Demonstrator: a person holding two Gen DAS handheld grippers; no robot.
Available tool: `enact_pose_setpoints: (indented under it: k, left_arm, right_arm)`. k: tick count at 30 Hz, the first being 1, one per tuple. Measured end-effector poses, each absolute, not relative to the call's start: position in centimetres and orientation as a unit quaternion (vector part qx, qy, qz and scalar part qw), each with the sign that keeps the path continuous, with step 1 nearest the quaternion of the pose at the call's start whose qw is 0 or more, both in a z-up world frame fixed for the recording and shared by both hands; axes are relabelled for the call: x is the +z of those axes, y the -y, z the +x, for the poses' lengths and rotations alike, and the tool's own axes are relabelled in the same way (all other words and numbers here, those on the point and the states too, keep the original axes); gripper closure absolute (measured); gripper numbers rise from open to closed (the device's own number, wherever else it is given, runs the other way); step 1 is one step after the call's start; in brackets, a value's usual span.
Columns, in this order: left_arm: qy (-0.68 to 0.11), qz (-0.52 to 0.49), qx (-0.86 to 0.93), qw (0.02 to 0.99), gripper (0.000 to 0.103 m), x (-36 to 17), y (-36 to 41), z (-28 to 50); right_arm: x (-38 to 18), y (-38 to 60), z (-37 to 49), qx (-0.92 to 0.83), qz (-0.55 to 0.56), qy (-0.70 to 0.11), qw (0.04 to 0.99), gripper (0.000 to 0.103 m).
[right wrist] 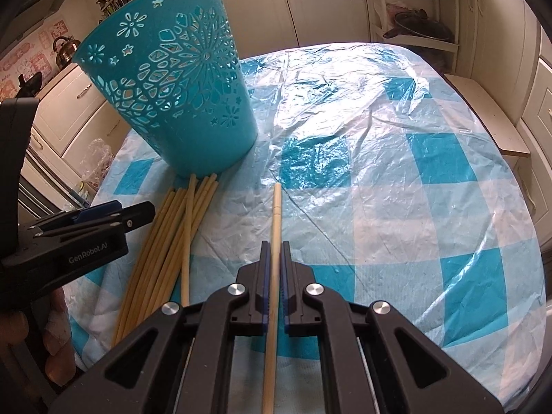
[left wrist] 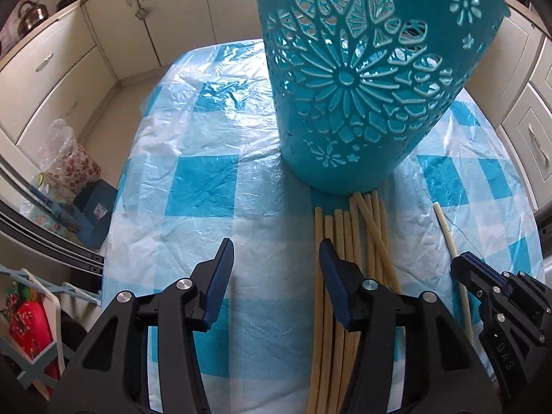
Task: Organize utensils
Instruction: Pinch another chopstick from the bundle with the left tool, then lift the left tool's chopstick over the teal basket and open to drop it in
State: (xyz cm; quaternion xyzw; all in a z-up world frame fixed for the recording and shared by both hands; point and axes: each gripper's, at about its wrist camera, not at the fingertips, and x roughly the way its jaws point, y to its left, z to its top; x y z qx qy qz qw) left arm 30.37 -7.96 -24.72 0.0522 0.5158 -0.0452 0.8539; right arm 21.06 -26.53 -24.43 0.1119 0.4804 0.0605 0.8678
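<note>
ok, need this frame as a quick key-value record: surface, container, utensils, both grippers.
surface: table under a blue and white checked cloth with clear plastic over it
container: teal cut-out basket, upright on the cloth
loose utensils: pile of chopsticks lying flat, far ends at the basket's base
right gripper: shut on a single chopstick, apart from the pile
left gripper: open, nothing between the jaws, its right finger over the pile
basket contents: cannot tell
</note>
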Motion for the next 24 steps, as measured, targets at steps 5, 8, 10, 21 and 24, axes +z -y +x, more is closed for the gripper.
enact_pose_setpoints:
  k: [5, 8, 10, 21, 24]
  left_arm:
    - [-0.518, 0.069, -0.047, 0.851, 0.062, -25.2, 9.0, 30.3]
    - [-0.514, 0.079, -0.055, 0.852, 0.07, -25.2, 9.6, 30.2]
    - [-0.515, 0.064, -0.085, 0.85, 0.093, -25.1, 9.5, 30.1]
    - [-0.411, -0.08, -0.206, 0.885, 0.098, -12.2, 5.0, 26.3]
    - [-0.309, -0.106, -0.226, 0.918, 0.098, -5.4, 4.3, 25.8]
  right_arm:
    - [-24.4, 26.6, 21.1, 0.062, 0.11, -0.479, 0.869, 0.097]
    - [-24.5, 26.6, 21.0, 0.063, 0.11, -0.477, 0.87, 0.097]
    - [-24.5, 26.6, 21.1, 0.063, 0.109, -0.475, 0.871, 0.097]
    - [-24.6, 27.1, 21.1, 0.068, 0.131, -0.473, 0.869, 0.097]
    - [-24.6, 27.2, 21.1, 0.068, 0.134, -0.473, 0.868, 0.097]
